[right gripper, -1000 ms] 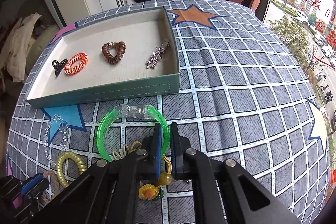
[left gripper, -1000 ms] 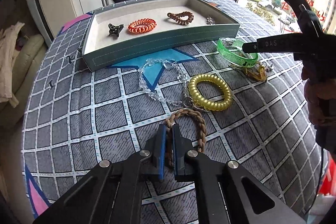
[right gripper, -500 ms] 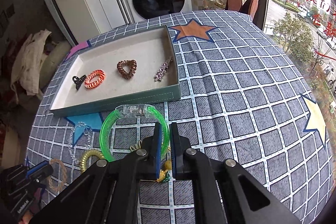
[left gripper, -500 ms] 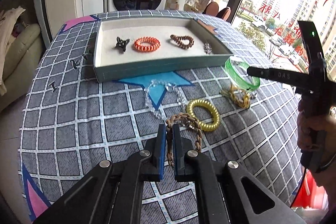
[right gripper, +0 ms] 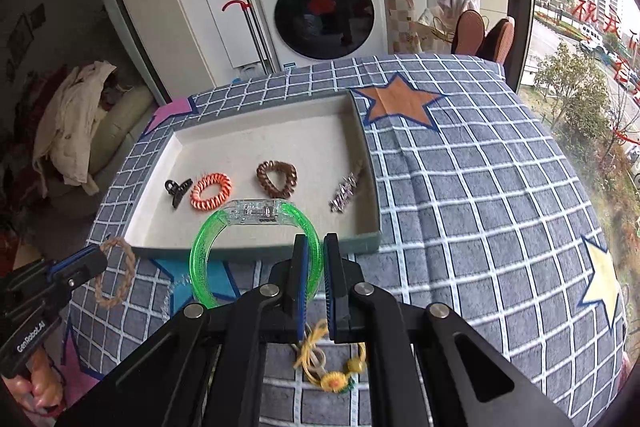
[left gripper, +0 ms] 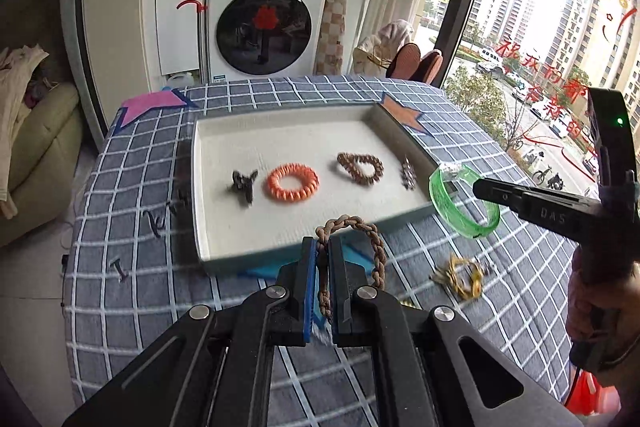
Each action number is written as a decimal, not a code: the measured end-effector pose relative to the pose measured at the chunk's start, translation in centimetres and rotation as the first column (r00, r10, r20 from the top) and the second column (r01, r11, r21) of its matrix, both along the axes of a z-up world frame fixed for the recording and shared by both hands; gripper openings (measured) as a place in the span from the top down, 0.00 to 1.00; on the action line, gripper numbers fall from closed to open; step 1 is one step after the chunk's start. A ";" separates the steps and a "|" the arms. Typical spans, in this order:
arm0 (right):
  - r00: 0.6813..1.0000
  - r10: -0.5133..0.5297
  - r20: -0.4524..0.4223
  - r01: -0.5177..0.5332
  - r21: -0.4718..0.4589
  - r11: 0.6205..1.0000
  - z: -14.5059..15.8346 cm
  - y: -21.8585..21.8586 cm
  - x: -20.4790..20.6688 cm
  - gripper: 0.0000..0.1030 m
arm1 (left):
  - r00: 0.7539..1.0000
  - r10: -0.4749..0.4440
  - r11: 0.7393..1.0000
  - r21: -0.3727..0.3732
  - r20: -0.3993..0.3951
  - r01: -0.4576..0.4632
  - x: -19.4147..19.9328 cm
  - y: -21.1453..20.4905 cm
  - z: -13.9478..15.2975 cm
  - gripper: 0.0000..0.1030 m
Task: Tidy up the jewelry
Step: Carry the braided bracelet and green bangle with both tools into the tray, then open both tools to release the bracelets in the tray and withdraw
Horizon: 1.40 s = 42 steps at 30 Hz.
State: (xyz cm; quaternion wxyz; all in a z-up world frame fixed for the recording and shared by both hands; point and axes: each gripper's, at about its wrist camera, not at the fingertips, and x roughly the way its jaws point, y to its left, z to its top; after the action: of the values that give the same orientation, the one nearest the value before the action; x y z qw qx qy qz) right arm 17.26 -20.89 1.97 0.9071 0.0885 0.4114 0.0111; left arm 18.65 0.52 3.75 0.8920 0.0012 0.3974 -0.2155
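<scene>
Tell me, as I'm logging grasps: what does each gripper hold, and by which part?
Left gripper pinches the braided rope bracelet by one side of its loop. Right gripper pinches the green bangle on its plain band, opposite the clear clasp.

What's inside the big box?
The shallow white-lined box holds a black claw clip, orange spiral hair tie, brown spiral hair tie and silver hair clip. The held green bangle covers some floor.

Home laundry corner: washing machine [right gripper: 320, 7], mop [right gripper: 250, 23], clothes pile [right gripper: 76, 123], apartment-block window view.
</scene>
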 end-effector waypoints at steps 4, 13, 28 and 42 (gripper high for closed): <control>1.000 0.008 -0.008 -0.008 0.002 1.000 -0.1 0.5 2.6 0.92 | 1.000 0.015 1.000 0.020 0.019 -0.015 3.1 -0.5 0.3 0.75; 0.999 -0.023 -0.043 0.023 0.000 1.000 -1.7 0.3 10.2 0.92 | 0.998 0.063 0.996 0.066 0.020 -0.064 11.1 -2.1 -0.7 0.75; 0.989 -0.102 -0.108 0.103 0.006 0.995 -5.9 -0.9 16.0 0.92 | 0.988 0.141 0.980 0.150 -0.066 -0.130 17.8 -3.3 -6.3 0.75; 0.991 -0.081 -0.104 0.088 0.062 0.994 -6.0 -1.1 14.9 0.53 | 0.984 0.171 0.960 0.232 -0.048 -0.156 17.8 -4.0 -6.8 0.75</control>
State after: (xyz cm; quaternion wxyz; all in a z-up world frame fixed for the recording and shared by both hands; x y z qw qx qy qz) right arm 32.16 -21.99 -3.99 0.8812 0.1365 0.4522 -0.0184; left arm 36.48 -3.52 -3.00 0.8867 0.0632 0.4482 -0.0941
